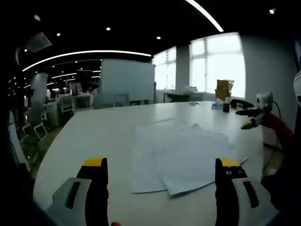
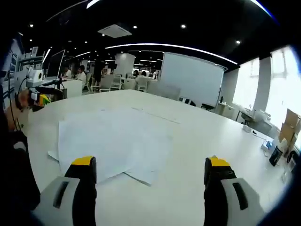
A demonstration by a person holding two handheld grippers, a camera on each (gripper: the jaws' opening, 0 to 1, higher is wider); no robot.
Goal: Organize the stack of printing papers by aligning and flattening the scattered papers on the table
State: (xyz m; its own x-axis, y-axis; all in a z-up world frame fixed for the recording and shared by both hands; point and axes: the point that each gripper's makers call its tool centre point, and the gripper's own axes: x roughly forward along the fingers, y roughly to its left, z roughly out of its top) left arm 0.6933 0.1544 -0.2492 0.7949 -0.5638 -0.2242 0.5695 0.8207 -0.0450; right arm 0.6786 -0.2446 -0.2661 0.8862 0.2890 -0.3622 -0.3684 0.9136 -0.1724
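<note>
1. White and broad, the table (image 1: 94, 136) stretched toward the windows (image 1: 221, 66).
2. The papers (image 1: 183, 155) lay fanned and overlapping on the table, unaligned, just ahead of both grippers.
3. The left gripper (image 1: 162, 181) hovered above the near edge, jaws spread wide, holding nothing.
4. The right gripper (image 2: 149, 181) likewise stood wide apart and empty, short of the papers (image 2: 113, 141).

whiteboard (image 2: 192, 76), cardboard box (image 1: 224, 88), office chairs (image 1: 34, 123)

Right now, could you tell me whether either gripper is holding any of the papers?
Nothing is held: the left gripper and right gripper are open above the scattered papers on the white table.
</note>
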